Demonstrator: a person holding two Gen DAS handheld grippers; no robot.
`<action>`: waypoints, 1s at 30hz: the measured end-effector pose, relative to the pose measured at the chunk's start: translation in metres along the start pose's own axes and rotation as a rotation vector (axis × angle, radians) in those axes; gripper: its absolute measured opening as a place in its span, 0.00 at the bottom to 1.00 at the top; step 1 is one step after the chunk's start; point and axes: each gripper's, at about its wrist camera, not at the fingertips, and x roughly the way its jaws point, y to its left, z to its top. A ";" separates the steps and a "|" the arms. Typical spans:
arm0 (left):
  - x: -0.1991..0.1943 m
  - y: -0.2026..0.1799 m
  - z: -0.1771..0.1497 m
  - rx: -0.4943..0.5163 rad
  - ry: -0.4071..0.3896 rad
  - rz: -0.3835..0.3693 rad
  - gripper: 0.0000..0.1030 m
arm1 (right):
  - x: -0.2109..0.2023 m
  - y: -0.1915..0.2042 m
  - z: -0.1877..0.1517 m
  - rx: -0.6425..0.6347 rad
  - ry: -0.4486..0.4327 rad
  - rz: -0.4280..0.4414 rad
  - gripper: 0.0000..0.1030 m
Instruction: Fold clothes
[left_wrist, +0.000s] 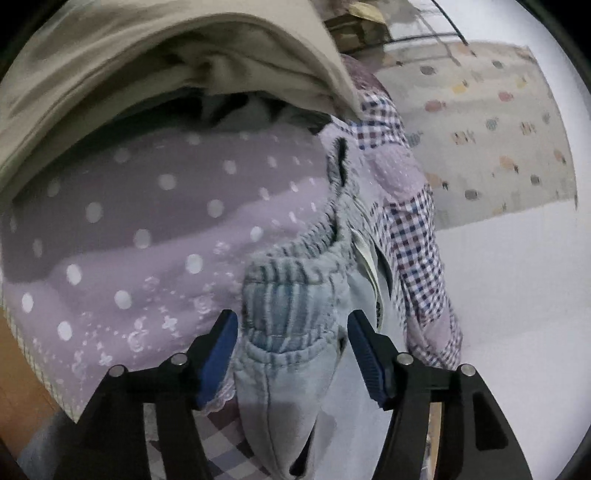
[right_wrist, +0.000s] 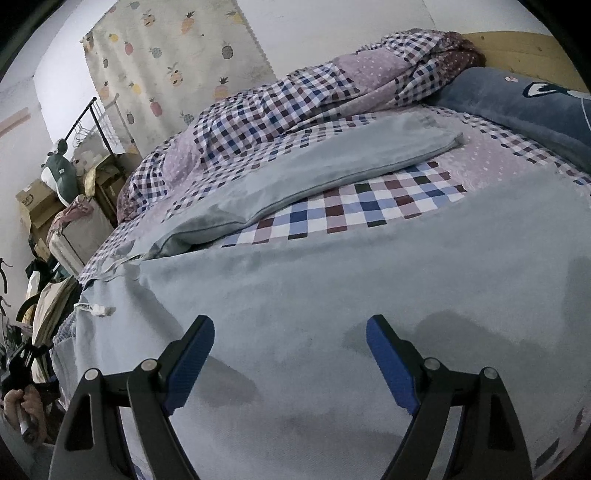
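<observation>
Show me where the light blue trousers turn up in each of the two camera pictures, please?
Left wrist view: light blue trousers, elastic waistband bottom centre, between the open left gripper fingers.
Right wrist view: trousers spread across the lower half, one leg running upward.
Shared landmark: pineapple-print curtain.

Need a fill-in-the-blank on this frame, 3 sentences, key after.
1. The left gripper has its fingers apart around the elastic ____ of the light blue trousers.
2. The right gripper hovers with its fingers ____ over the trousers.
3. The hanging cloth on the wall is printed with ____.

Missing words: waistband; open; pineapples
</observation>
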 end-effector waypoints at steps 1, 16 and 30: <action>0.002 -0.002 -0.001 0.008 -0.002 0.008 0.45 | -0.002 -0.001 0.000 0.001 -0.004 -0.003 0.85; -0.042 -0.001 -0.002 -0.001 -0.139 -0.096 0.20 | -0.118 -0.139 0.010 0.349 -0.230 -0.187 0.85; -0.055 -0.006 -0.007 -0.048 -0.221 -0.136 0.19 | -0.159 -0.268 -0.025 0.776 -0.212 -0.195 0.85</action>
